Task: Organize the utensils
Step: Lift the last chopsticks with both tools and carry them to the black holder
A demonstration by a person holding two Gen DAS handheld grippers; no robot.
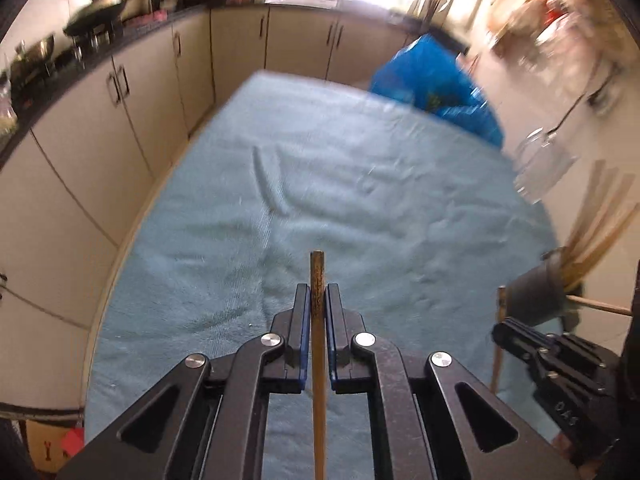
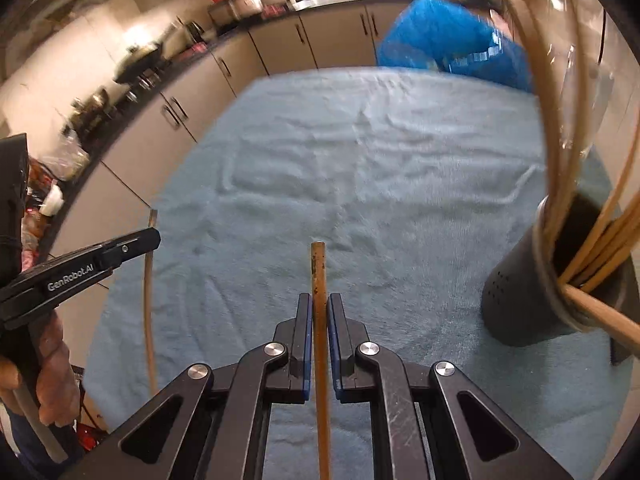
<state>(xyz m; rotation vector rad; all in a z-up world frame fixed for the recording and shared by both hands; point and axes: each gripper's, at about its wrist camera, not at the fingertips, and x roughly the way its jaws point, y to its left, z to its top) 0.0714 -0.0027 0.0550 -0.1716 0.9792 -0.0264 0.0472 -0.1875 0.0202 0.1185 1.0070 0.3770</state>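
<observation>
Evidently each gripper (image 1: 318, 300) (image 2: 319, 308) clamps a chopstick (image 1: 318, 276) (image 2: 319, 268) (worn, brown, speckled), dark holder (image 2: 532, 280) nearby

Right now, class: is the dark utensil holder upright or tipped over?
Upright. The dark utensil holder stands on the blue cloth, its open mouth facing up, with chopsticks sticking out of it.

Two separate wooden chopsticks are in hand. The first chopstick (image 1: 318, 320), brown with a darkened, worn tip, runs lengthwise between the pads of the left tool (image 1: 318, 300), its blunt end projecting past them. The second chopstick (image 2: 320, 320), lighter and speckled near its end, sits the same way in the right tool (image 2: 319, 308). A dark perforated cylindrical holder (image 2: 524, 280) stands on the blue-cloth table (image 2: 360, 184), to the right, containing a bundle of chopsticks (image 2: 600, 248) leaning out at angles.
</observation>
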